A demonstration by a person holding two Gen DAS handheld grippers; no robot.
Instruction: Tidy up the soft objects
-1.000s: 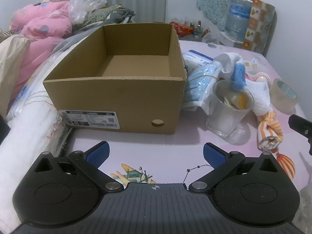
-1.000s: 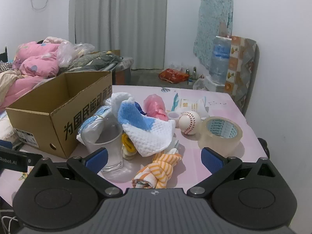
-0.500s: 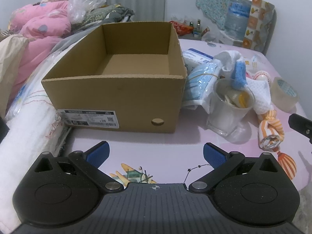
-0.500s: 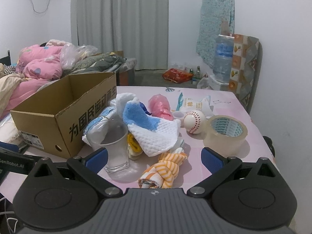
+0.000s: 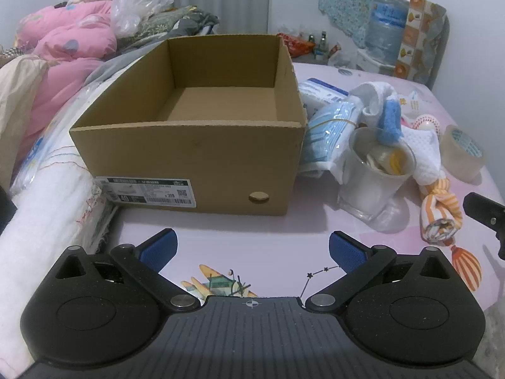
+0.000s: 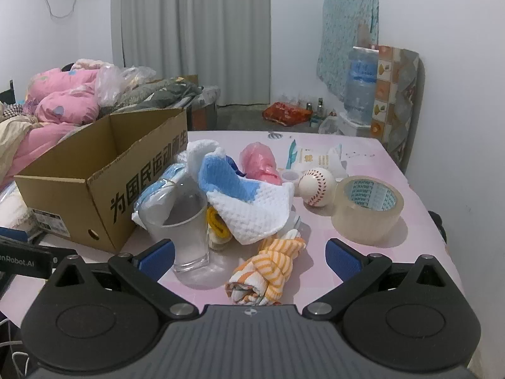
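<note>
Both grippers are hovering spread and empty: the left gripper (image 5: 251,246) is facing the empty box (image 5: 202,145), the right gripper (image 6: 249,252) is facing the soft pile. The striped cloth (image 6: 268,271) is lying nearest, just ahead of the right fingers, touching nothing rigid. Judged best first pick: it is calling for a low, centred pinch on the knot. The glass (image 6: 186,237) is standing just beside it on the left, the tape (image 6: 367,210) well right; open table (image 6: 363,284) is lying between. The lift is needing to clear the box's near wall.
</note>
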